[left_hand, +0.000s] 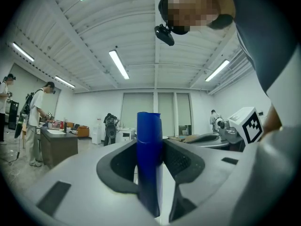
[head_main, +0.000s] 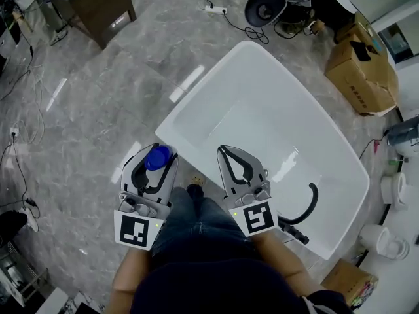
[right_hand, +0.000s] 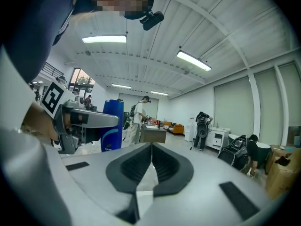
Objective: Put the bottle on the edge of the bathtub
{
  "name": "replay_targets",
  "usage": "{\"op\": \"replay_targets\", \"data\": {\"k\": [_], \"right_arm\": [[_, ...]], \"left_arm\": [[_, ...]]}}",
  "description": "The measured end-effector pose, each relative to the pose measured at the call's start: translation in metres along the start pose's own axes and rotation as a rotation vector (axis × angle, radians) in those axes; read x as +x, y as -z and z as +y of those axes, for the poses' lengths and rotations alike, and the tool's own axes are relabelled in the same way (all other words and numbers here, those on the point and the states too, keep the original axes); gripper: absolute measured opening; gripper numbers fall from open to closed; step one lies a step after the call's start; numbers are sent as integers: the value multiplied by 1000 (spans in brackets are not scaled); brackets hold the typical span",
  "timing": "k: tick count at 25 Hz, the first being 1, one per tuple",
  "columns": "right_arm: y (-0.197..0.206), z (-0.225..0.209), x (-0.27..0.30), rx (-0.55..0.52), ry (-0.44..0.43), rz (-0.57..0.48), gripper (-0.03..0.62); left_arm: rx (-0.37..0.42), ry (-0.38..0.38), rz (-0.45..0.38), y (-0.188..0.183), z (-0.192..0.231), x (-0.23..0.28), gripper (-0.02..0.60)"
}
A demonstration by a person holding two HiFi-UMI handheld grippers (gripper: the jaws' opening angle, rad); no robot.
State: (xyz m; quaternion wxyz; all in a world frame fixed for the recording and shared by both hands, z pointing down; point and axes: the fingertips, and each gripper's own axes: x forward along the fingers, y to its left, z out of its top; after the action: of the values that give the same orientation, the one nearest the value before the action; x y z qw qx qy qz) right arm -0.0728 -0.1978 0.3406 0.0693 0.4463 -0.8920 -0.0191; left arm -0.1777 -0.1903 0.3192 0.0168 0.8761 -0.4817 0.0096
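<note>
bottle (head_main: pixel 158 158) in left gripper (head_main: pixel 157 153), beside bathtub rim (head_main: pixel 171 124)

So the right gripper (right_hand: pixel 151 146) had its jaws pressed together at the tips, nothing in between. Off to the left was the left gripper (right_hand: pixel 101 119) with its marker cube (right_hand: pixel 52 97), an upright blue bottle (right_hand: pixel 113 134) caught in it. Further back a person in a white shirt (right_hand: pixel 138 119) stood by a desk (right_hand: pixel 153 134), and cardboard boxes (right_hand: pixel 282 173) sat far right

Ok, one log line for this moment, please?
left tongs: shut on blue bottle, upright | right tongs: shut, empty | bathtub: bottle not yet on rim, held beside near corner
</note>
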Motion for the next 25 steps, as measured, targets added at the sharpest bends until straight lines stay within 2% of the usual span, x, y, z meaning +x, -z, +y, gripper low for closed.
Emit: {"op": "replay_targets", "data": {"k": [11, 19, 25], "right_arm": [[64, -6, 11, 35, -6, 90, 28], [113, 2, 29, 76, -25, 136, 28], [166, 13, 36, -12, -105, 321, 28]], "left_arm": [[-9, 93, 40, 57, 3, 33, 172], [-20, 130, 84, 104, 14, 49, 172], [-48, 160, 114, 143, 20, 56, 172]]}}
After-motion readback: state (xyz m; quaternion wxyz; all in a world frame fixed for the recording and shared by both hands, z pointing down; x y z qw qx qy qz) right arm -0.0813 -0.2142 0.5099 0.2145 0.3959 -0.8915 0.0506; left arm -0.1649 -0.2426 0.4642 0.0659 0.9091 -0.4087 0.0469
